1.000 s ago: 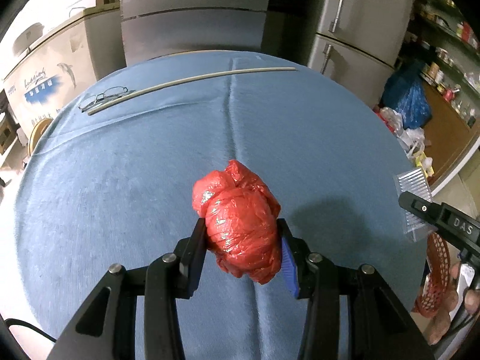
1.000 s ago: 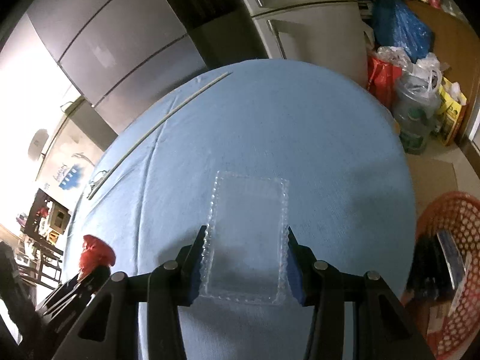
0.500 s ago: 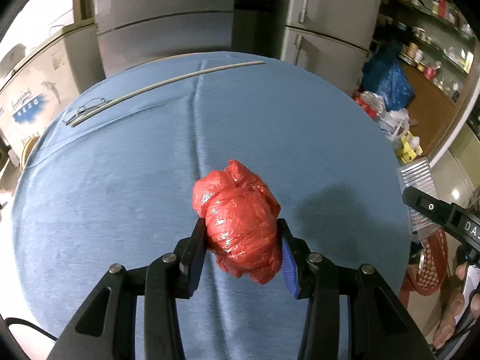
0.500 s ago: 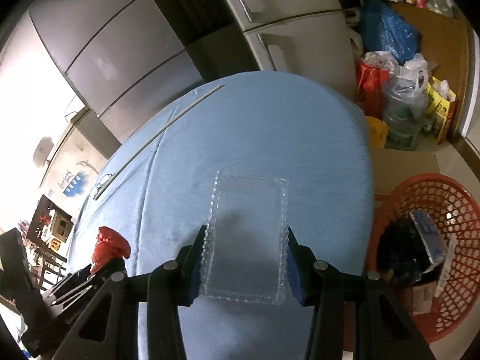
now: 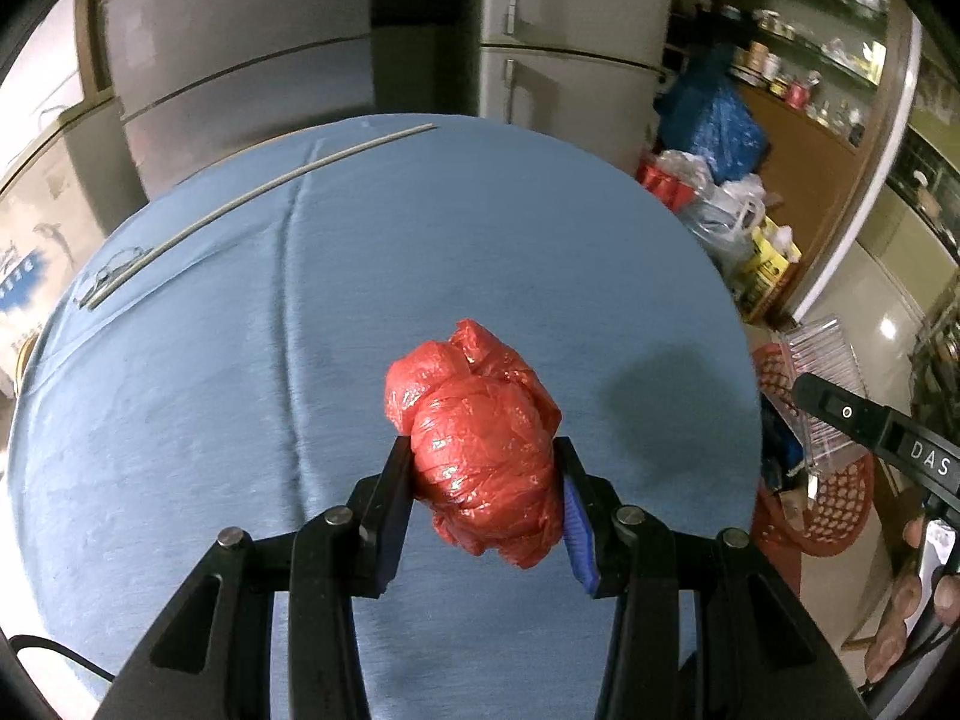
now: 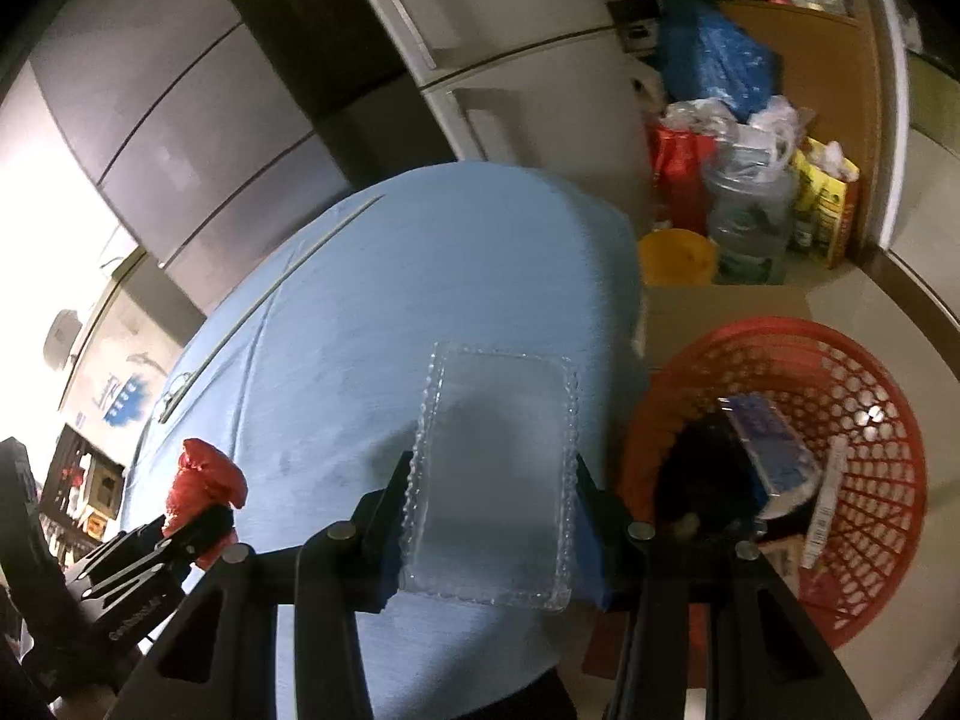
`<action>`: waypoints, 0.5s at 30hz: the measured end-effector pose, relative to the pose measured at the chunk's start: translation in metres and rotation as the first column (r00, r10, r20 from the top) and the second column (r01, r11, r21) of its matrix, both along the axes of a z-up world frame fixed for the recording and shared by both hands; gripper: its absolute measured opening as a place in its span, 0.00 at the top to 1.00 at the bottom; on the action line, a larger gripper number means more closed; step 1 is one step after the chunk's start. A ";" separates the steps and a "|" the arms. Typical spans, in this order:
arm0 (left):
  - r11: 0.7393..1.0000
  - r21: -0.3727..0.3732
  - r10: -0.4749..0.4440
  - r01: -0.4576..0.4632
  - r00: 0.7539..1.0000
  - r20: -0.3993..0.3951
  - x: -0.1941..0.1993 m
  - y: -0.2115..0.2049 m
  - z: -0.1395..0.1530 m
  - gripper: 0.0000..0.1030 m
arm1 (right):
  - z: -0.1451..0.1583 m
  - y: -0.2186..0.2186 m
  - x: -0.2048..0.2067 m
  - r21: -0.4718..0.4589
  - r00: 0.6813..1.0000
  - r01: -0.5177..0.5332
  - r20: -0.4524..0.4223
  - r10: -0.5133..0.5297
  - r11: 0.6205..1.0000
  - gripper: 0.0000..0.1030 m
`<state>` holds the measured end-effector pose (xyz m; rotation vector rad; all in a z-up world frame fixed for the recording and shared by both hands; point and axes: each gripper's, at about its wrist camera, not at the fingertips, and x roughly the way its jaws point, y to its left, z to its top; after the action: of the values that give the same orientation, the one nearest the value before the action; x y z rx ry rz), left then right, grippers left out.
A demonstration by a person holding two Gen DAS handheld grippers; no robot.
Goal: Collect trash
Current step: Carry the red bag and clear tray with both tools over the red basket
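I am holding a crumpled red plastic bag (image 5: 480,438) in my left gripper (image 5: 483,504); both pads are pinching the wad from either side, and it is hanging above the blue tablecloth (image 5: 240,390) without touching it. In the right wrist view the same bag (image 6: 204,480) is showing at about nine o'clock, clamped in that left tool.

My right gripper (image 6: 489,516) is clamping a clear plastic tray (image 6: 495,480) across its narrow width, the fingers pressing on its beaded long edges. The tray is sitting roughly flat and pointing toward twelve o'clock, over the table's right edge. In the left wrist view that tray (image 5: 825,372) is appearing at three o'clock, beyond the rim of the table.

A red mesh basket (image 6: 870,420) is standing on the floor at about three o'clock from the tray, just beside the table. It is already holding a dark item and a blue packet (image 6: 768,450), plus a pale strip I cannot identify.

At ten to eleven o'clock on the cloth, a long thin pale rod (image 5: 258,198) is lying diagonally, with a pair of spectacles (image 5: 108,273) touching or just beside its lower end. Past the table at one o'clock, bags (image 6: 714,72) and bottles are piled on the floor against the grey refrigerators (image 5: 570,30).
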<state>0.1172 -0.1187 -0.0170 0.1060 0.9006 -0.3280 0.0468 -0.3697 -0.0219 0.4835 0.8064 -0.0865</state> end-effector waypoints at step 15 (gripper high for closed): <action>0.993 0.015 -0.113 0.113 0.994 0.000 -0.005 -0.052 0.004 0.56 | -0.011 -0.061 -0.040 0.004 0.988 0.152 -0.028 -0.152 0.988 0.52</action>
<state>0.1126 -0.1706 -0.0132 0.1720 0.8985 -0.4268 0.0071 -0.4307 -0.0326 0.5502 0.7968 -0.2323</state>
